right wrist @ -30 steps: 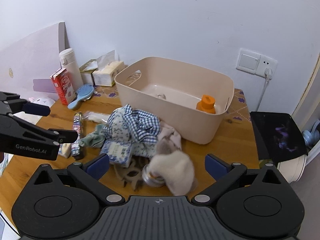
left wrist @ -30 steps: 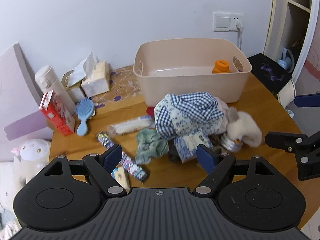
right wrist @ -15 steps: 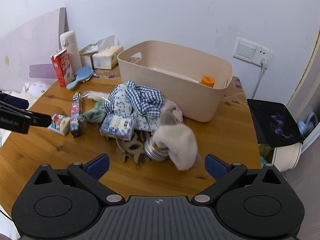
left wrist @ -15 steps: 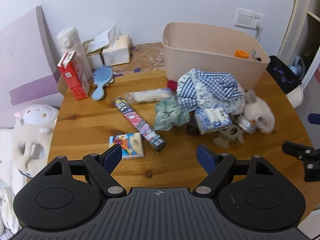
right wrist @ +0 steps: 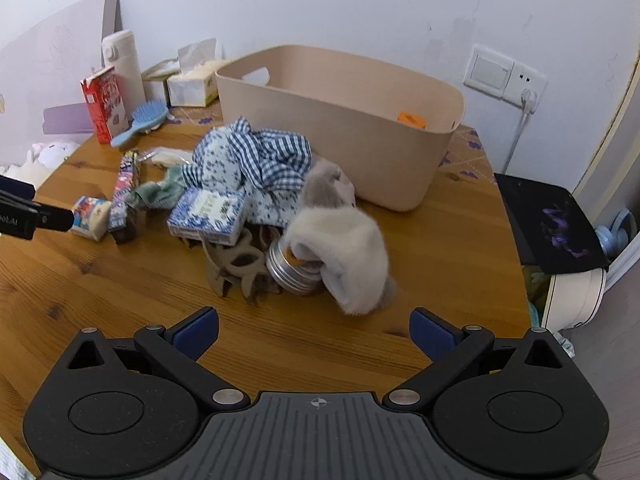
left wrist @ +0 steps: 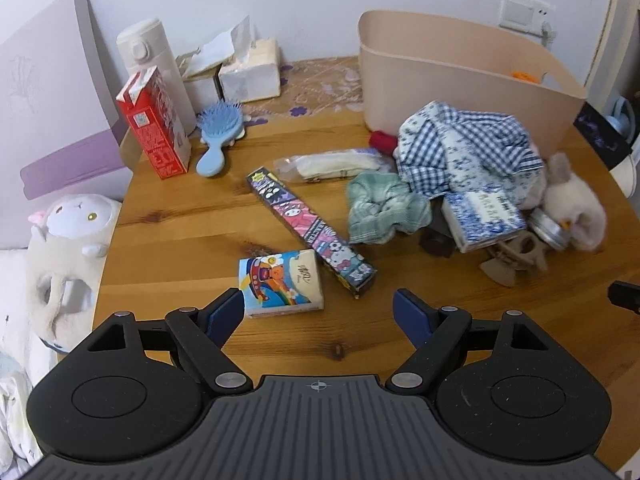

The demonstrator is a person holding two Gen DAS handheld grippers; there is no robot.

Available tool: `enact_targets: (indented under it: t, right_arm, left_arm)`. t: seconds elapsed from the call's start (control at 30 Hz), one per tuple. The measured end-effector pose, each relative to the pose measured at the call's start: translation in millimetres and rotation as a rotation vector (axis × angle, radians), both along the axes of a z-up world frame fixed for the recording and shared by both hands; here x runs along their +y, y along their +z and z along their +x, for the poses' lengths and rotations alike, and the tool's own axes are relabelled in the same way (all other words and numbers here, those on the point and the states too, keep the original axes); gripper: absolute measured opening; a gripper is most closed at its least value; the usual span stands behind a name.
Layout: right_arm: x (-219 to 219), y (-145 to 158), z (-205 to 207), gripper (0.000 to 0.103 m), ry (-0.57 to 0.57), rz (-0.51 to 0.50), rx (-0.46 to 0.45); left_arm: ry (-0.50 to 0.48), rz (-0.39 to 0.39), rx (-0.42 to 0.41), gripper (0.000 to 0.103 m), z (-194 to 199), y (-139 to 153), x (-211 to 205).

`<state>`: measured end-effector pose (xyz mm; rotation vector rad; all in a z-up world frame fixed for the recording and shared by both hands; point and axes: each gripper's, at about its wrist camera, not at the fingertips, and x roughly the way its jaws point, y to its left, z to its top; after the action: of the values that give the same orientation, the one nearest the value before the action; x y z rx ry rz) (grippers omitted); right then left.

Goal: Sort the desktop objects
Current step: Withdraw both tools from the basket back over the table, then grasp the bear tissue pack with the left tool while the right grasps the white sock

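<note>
- The left gripper (left wrist: pixel 319 307) hangs over the near edge of the wooden table (left wrist: pixel 192 216), fingers spread wide and holding nothing. The small tissue pack (left wrist: pixel 280 282) lies just beyond its left finger, which suggests that pack is the likely first pick.
- The right gripper (right wrist: pixel 314 331) is likewise parted and empty, facing the fluffy white toy (right wrist: pixel 344 252) and the metal tin (right wrist: pixel 292 266) that the toy lies against.
- The beige bin (right wrist: pixel 344 120) stands at the far side. An orange-capped item (right wrist: pixel 411 120) already sits inside, so the bin looks like the collecting place.
- Most clutter is heaped just in front of the bin: the checked cloth (left wrist: pixel 464 148), green scrunchie (left wrist: pixel 384 208) and blue-patterned box (left wrist: pixel 486 216) overlap, so lifting one may drag another.
- The long printed box (left wrist: pixel 310 232) lies apart on open wood, easier to grasp.
</note>
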<state>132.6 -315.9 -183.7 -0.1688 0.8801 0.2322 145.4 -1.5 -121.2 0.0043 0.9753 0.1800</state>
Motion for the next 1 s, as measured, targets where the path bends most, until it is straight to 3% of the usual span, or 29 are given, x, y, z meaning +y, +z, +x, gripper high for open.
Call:
enact_targets:
  t: [0.3, 0.6, 1.0]
  right_arm:
    - [-8, -19, 26, 0.103, -0.014, -0.034, 0.005]
    - [-6, -39, 54, 0.103, 0.022, -0.084, 0.043]
    - [-2, -54, 86, 0.103, 0.104, -0.167, 0.039]
  left_arm:
    - [0.023, 0.037, 0.078, 0.083, 27, -31, 16]
    - [0.111, -0.02, 0.139, 0.083, 45, -48, 36]
    - [0.134, -0.018, 0.152, 0.083, 64, -66, 43]
